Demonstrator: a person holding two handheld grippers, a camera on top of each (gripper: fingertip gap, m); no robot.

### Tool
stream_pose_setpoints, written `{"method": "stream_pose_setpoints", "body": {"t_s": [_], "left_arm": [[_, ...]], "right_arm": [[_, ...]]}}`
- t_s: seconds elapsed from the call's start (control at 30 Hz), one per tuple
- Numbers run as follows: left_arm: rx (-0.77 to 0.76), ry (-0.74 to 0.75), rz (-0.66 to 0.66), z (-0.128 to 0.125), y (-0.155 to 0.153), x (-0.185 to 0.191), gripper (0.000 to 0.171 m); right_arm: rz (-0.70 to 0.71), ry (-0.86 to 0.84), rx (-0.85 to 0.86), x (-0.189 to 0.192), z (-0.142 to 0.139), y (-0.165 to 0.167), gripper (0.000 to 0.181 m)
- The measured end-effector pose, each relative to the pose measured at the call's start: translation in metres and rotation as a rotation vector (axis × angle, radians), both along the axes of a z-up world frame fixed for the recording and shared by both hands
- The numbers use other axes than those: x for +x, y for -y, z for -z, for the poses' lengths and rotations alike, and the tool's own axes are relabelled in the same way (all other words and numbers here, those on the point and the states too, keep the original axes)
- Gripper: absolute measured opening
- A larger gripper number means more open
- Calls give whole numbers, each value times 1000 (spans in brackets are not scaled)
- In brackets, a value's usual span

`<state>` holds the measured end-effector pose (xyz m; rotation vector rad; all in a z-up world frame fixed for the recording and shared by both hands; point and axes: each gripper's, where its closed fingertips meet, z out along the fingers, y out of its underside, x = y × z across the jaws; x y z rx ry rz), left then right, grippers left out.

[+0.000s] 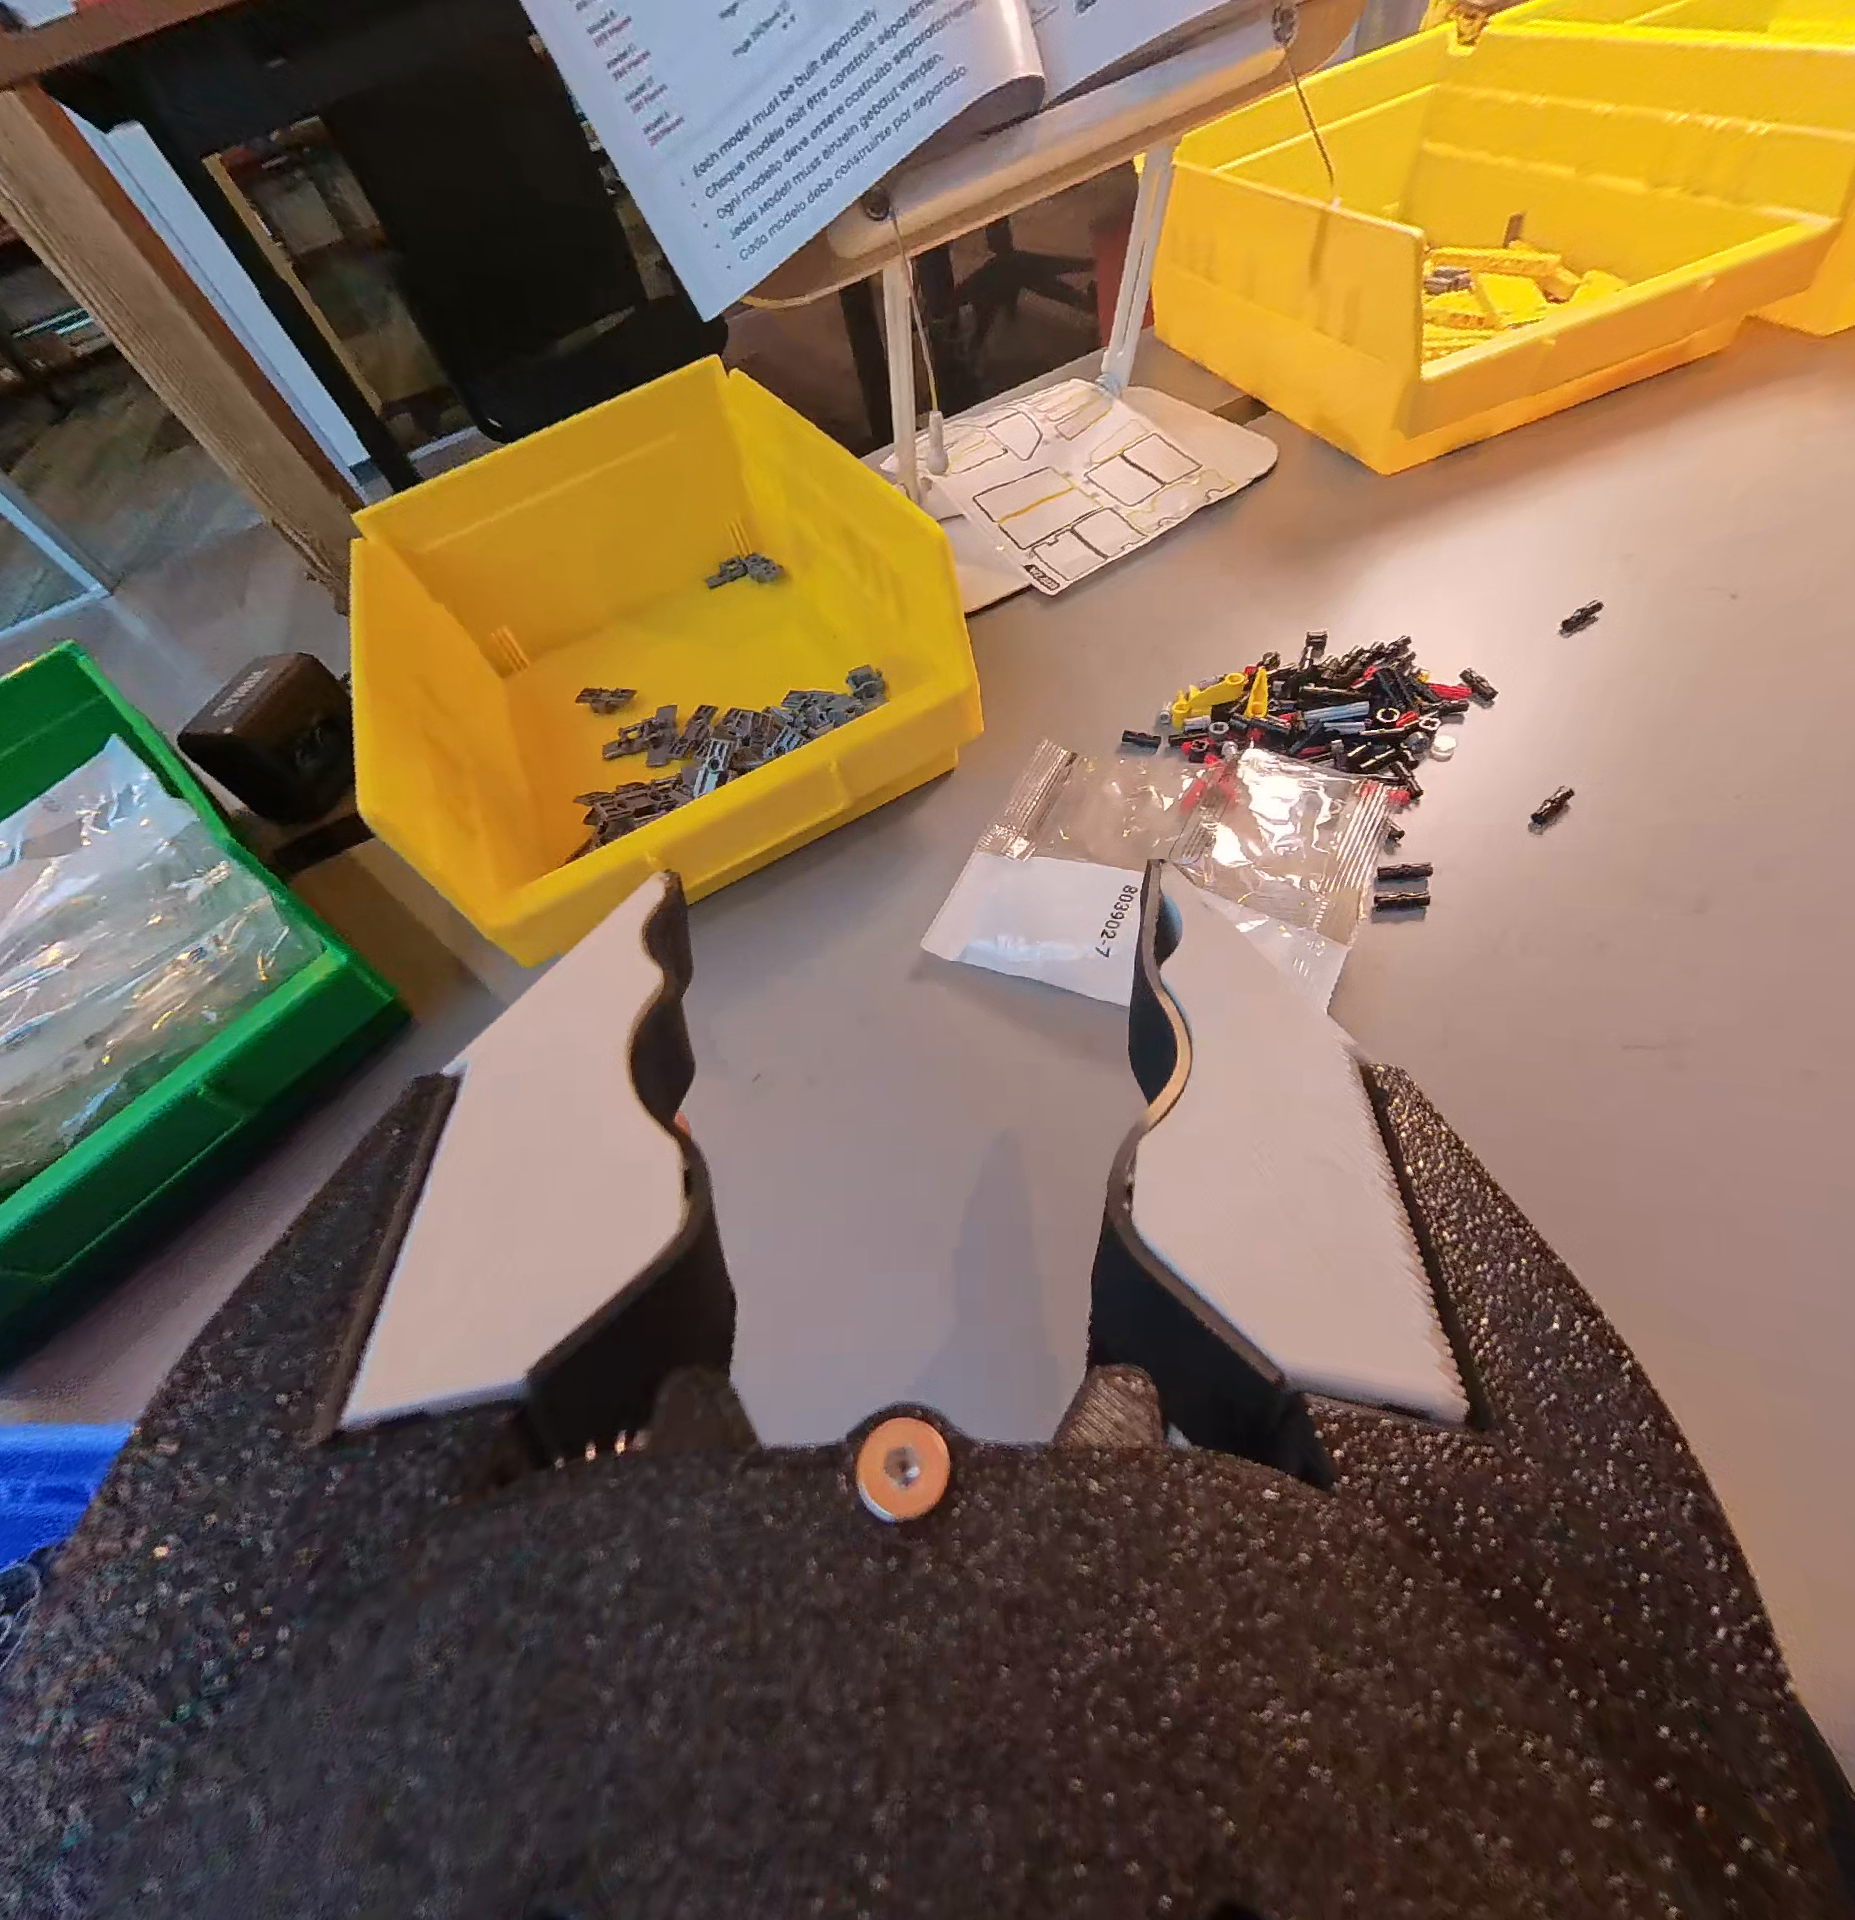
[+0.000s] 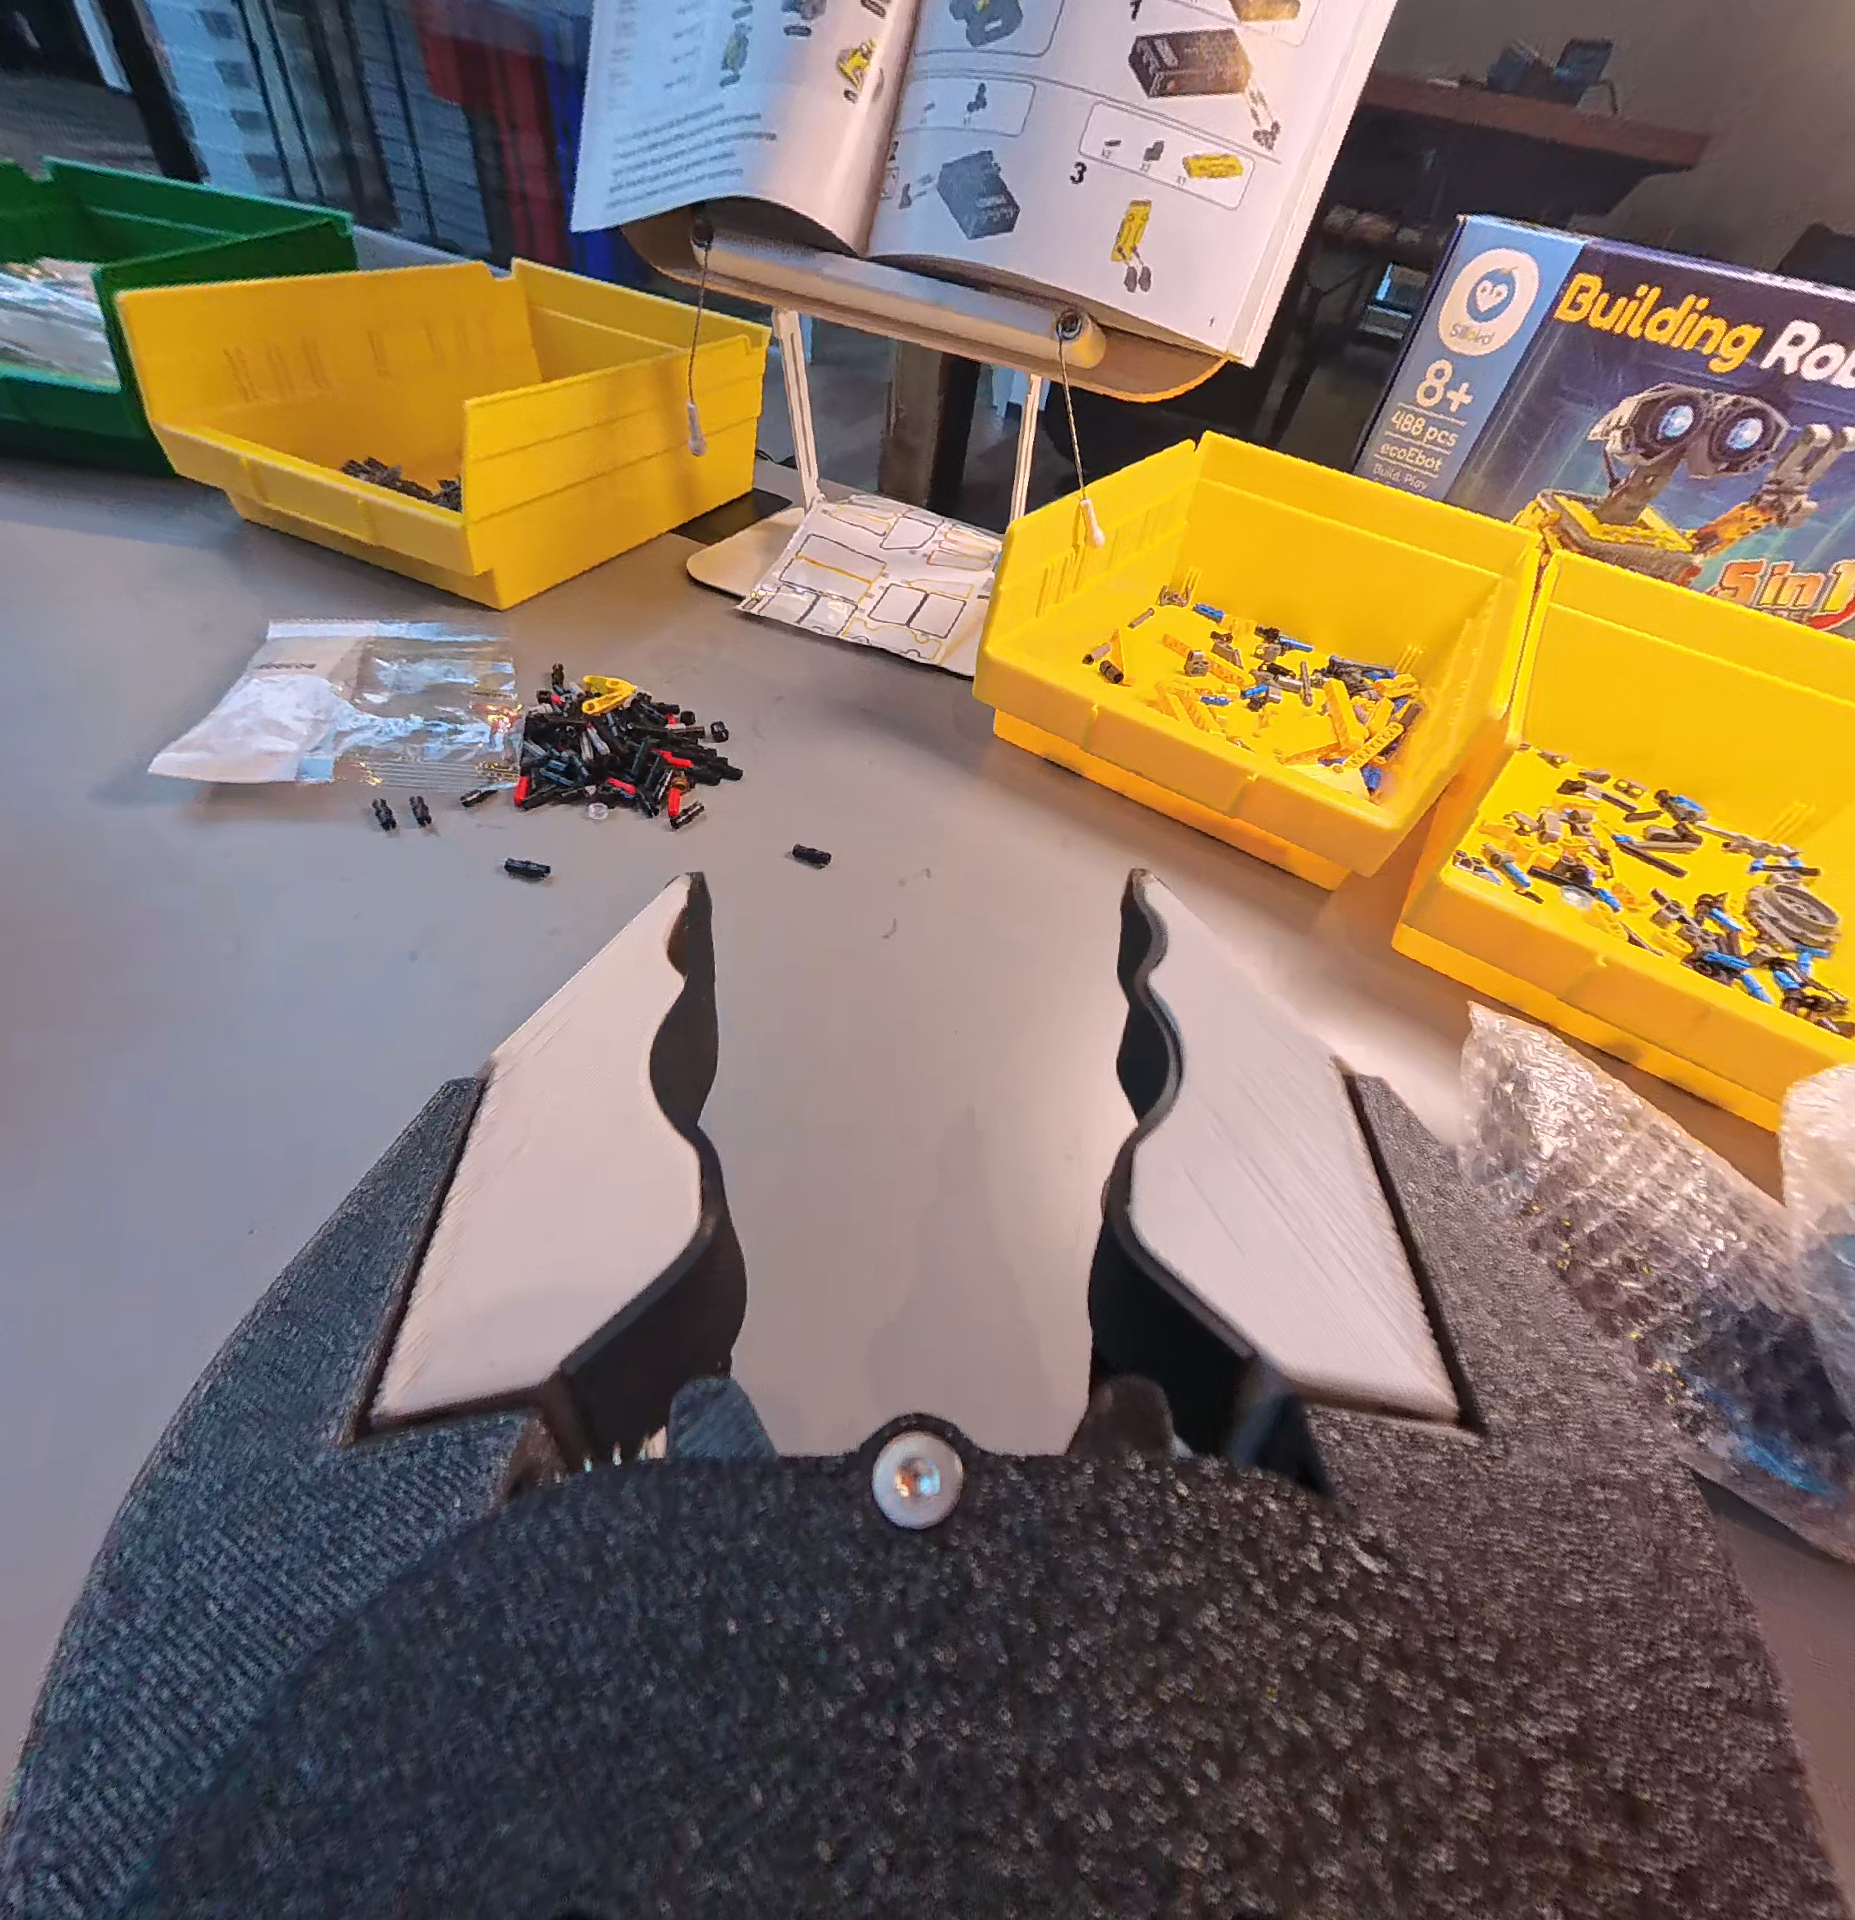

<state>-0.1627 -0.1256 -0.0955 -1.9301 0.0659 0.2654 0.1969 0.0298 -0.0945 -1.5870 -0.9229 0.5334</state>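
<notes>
My left gripper [image 1: 912,894] is open and empty above the grey table [image 1: 902,1143]. Its right fingertip is just in front of an empty clear plastic bag [image 1: 1141,862]. A pile of small black, red and yellow building pieces [image 1: 1338,707] lies beyond the bag. A yellow bin [image 1: 435,717] holding grey pieces stands ahead to the left. My right gripper [image 2: 918,894] is open and empty over bare table [image 2: 912,1039]. The same pile [image 2: 622,753] and bag [image 2: 351,707] lie ahead to its left, with loose black pins [image 2: 812,855] closest to it.
A green bin [image 1: 279,1029] with plastic bags sits at the far left. An open instruction booklet [image 2: 954,125] stands on a stand. Yellow bins [image 2: 1016,623] of mixed pieces, a kit box [image 2: 1650,343] and bubble wrap [image 2: 1629,1226] are on the right. A sticker sheet [image 2: 871,582] lies under the stand.
</notes>
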Motion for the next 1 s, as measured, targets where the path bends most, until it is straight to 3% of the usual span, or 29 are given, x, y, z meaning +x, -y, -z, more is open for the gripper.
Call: {"method": "stream_pose_setpoints", "body": {"t_s": [0.17,0.27,0.4,0.5,0.6,0.67,0.77,0.93,1.0], "left_arm": [[-8,64,52,8,-14,7,88],[-32,110,104,15,-28,11,91],[-90,177,173,29,-56,13,91],[-169,128,213,50,-91,-1,89],[-373,197,411,82,-118,15,87],[-418,249,493,86,-129,28,85],[-381,292,487,88,-141,35,84],[-486,214,470,124,-127,30,86],[-489,244,465,122,-126,27,77]], "right_arm": [[-49,-3,2,-13,-1,-2,74],[-156,-50,-18,-31,-12,5,74],[-353,-205,-83,-67,-53,16,71],[-435,-279,-75,-100,-89,12,63],[-491,-328,-22,-141,-129,3,62],[-508,-324,29,-166,-141,-4,62],[-507,-251,45,-193,-109,-23,60],[-482,-135,-169,-211,-2,-54,55],[-477,-141,-198,-213,6,-59,54]]}}
